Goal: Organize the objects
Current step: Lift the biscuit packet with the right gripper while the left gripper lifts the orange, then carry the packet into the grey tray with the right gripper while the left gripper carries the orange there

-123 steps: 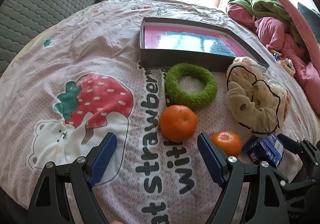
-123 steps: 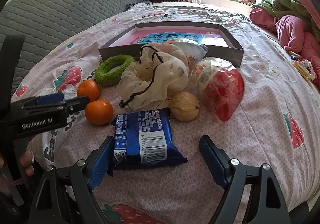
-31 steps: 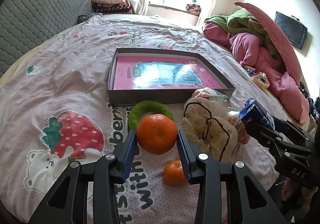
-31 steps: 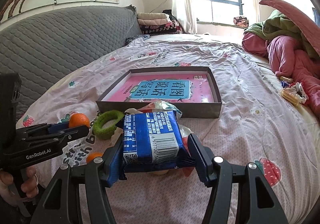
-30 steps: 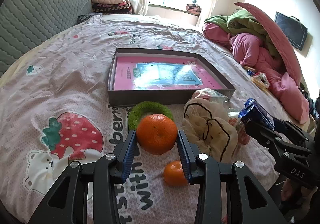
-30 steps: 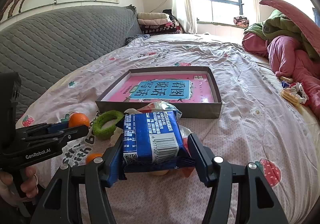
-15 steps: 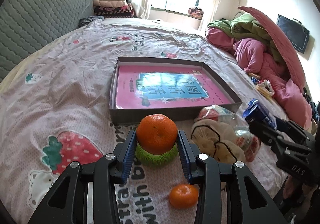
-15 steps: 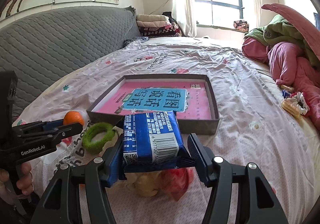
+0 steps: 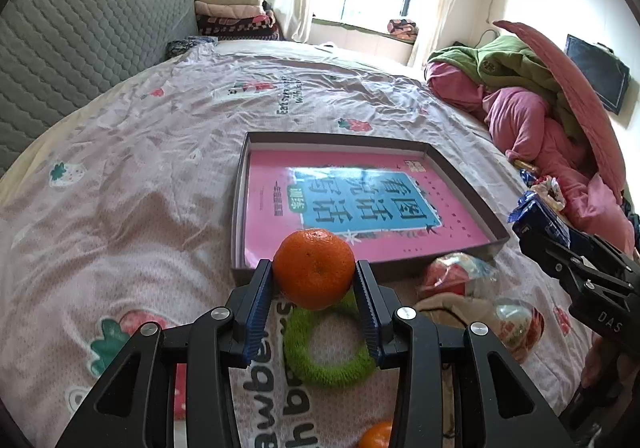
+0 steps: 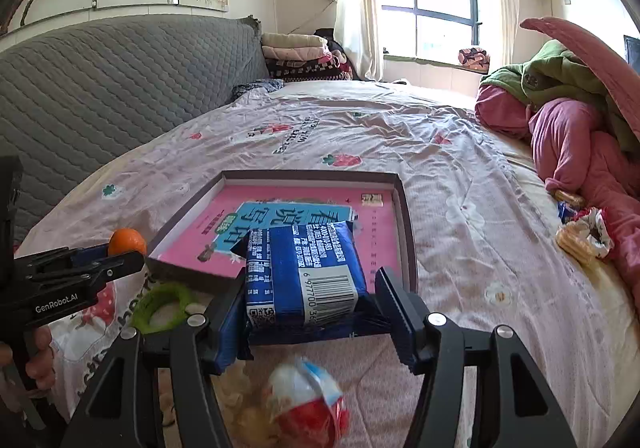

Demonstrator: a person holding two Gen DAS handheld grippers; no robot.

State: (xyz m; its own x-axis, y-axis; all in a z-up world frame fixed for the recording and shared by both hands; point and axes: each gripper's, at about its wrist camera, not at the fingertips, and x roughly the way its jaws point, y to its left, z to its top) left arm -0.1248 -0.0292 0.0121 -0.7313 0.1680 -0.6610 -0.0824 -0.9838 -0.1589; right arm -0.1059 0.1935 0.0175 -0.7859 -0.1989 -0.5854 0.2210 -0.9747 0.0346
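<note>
Your left gripper [image 9: 314, 282] pinches an orange [image 9: 313, 269], held just short of the tray [image 9: 239, 208], with a green ring [image 9: 328, 352] below it. Your right gripper [image 10: 310, 306] clamps a blue packet [image 10: 304, 280] at the tray's near edge
</note>
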